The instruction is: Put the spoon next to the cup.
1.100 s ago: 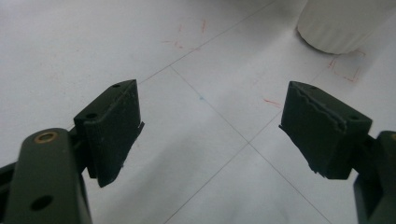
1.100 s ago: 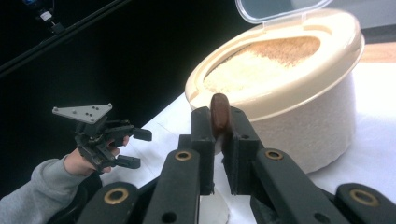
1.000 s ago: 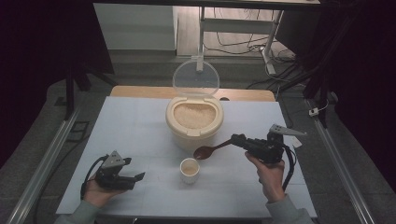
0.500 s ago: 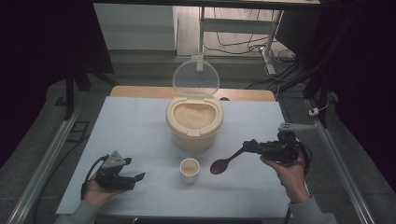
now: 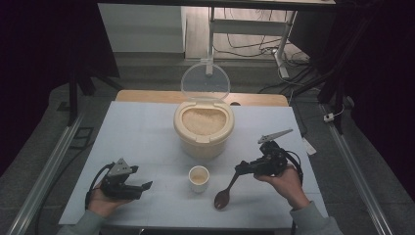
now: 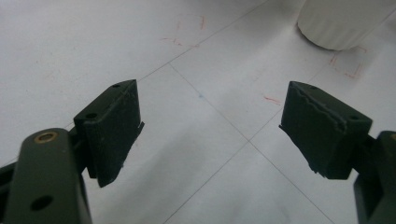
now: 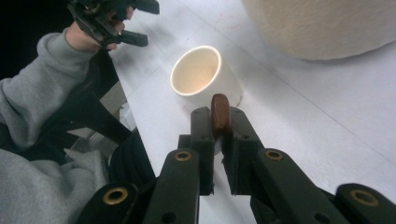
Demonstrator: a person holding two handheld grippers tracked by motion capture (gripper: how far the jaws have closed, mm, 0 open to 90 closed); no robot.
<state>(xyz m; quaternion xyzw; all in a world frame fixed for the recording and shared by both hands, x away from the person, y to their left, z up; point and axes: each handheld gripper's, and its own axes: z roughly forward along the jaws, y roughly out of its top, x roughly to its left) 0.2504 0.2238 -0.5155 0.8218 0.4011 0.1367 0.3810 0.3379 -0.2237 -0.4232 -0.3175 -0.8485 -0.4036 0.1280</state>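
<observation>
The right tool (image 5: 241, 169), clamped on the brown wooden spoon (image 5: 224, 195), has lowered its bowl from the small white cup (image 5: 198, 178) to the tabletop (image 5: 147, 142) at lower centre; scooping looks complete.

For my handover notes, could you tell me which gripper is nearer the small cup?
Right. The right gripper, holding the spoon, sits just right of the small cup; the left gripper rests farther off, left.

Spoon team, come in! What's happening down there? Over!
Right gripper shut on spoon, bowl low beside the cup. Left gripper open, empty. Nothing in the way. Over.
</observation>
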